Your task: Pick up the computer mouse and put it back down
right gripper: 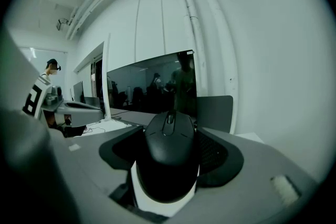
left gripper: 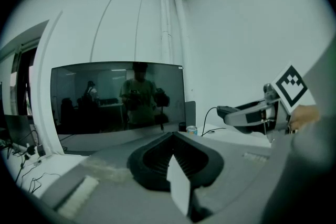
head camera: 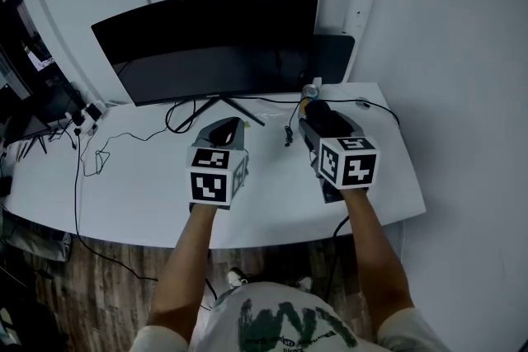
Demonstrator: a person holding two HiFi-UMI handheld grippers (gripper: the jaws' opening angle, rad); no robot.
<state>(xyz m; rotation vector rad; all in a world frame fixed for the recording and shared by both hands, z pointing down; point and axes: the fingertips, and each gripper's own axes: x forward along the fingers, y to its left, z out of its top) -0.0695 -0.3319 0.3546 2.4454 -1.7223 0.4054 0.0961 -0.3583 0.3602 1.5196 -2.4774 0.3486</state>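
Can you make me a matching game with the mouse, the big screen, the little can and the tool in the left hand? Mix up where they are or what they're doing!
Things:
1. black plastic computer mouse
2. wide black curved monitor
3. small round drink can
4. left tool

Places or states:
A. shut, with nothing between its jaws
B. gripped by the right tool
C. standing at the back of the white desk, screen dark
D. on the desk, by the screen's right end

Pairs: 1-B, 2-C, 3-D, 4-A.
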